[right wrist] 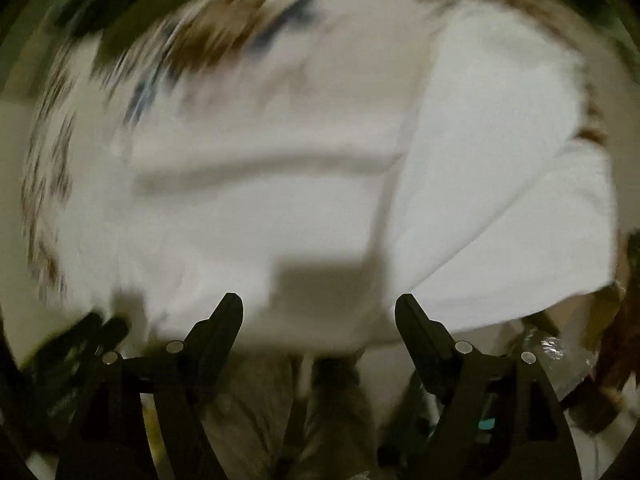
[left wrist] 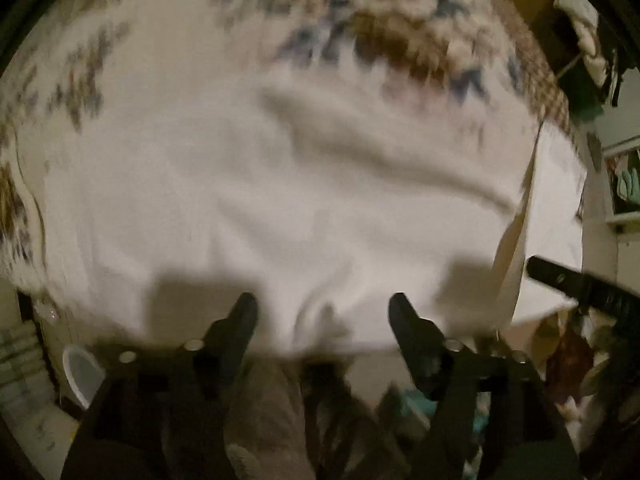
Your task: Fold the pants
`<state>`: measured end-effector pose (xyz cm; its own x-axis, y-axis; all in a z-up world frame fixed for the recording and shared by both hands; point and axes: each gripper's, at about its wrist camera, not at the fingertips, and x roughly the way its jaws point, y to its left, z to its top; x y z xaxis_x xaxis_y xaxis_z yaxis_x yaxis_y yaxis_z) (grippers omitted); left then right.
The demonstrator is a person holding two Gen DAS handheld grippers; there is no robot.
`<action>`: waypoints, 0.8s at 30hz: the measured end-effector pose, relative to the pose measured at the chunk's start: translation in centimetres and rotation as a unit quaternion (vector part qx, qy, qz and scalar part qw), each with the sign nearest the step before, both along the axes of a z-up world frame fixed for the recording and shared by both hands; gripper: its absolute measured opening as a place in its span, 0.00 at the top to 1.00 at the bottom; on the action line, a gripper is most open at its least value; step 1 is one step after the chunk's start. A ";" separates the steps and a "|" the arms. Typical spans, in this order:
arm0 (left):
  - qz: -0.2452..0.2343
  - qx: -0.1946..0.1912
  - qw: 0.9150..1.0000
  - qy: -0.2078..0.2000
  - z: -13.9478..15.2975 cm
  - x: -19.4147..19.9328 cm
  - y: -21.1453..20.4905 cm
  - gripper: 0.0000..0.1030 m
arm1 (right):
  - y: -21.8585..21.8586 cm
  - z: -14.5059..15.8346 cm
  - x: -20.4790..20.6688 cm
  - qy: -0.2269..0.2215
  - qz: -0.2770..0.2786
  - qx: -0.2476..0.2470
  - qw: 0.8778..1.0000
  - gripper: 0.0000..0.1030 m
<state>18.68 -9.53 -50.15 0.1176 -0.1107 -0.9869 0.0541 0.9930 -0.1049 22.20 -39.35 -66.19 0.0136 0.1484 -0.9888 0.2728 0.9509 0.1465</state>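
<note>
White pants [left wrist: 280,184] lie spread on a patterned bedspread [left wrist: 384,40], wrinkled across the middle. Both views are blurred by motion. My left gripper [left wrist: 322,304] is open and empty, its black fingers above the near edge of the pants. My right gripper [right wrist: 319,304] is open and empty over the near edge of the pants [right wrist: 248,208]; a folded-over flap [right wrist: 500,184] lies on the right. The right gripper's finger also shows in the left wrist view [left wrist: 568,280] at the right edge.
The bedspread [right wrist: 208,36] has brown and blue patches. A white bowl-like container [left wrist: 80,372] sits on the floor at lower left. Clutter and clothes [left wrist: 568,356] lie on the floor at right. Shelves [left wrist: 624,184] stand at far right.
</note>
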 end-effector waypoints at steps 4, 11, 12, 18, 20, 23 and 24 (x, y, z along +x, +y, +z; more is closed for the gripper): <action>-0.011 0.031 0.998 -0.047 -0.8 5.5 -4.1 0.29 | -5.7 0.5 4.6 -0.029 -0.063 -0.082 0.994 0.22; -0.045 0.053 0.996 -0.054 -2.5 11.8 -9.0 0.29 | -12.5 -4.6 9.0 0.020 -0.131 -0.144 0.981 0.42; -0.053 0.052 0.996 -0.054 -2.4 12.2 -9.6 0.29 | -13.1 -4.4 8.1 0.018 -0.142 -0.138 0.980 0.60; -0.086 0.033 0.995 -0.045 -2.1 11.0 -11.7 0.29 | -19.7 1.7 -7.9 -0.024 -0.277 -0.125 0.952 0.93; -0.092 0.026 0.995 -0.030 -2.7 9.9 -12.4 0.29 | -21.4 2.0 -13.2 -0.015 -0.317 -0.126 0.940 0.94; -0.098 0.021 0.995 -0.011 -3.7 8.1 -13.7 0.29 | -25.1 0.2 -20.5 0.004 -0.386 -0.087 0.918 0.95; -0.101 0.020 0.995 -0.007 -4.0 7.8 -14.1 0.29 | -25.7 -0.7 -23.3 0.005 -0.411 -0.070 0.909 0.95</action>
<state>26.49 -23.60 -54.11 0.1115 -0.0937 -0.9893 0.2538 0.9652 -0.0628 -1.05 -65.00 -66.91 0.0538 -0.0343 -0.9980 0.9005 0.4335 0.0336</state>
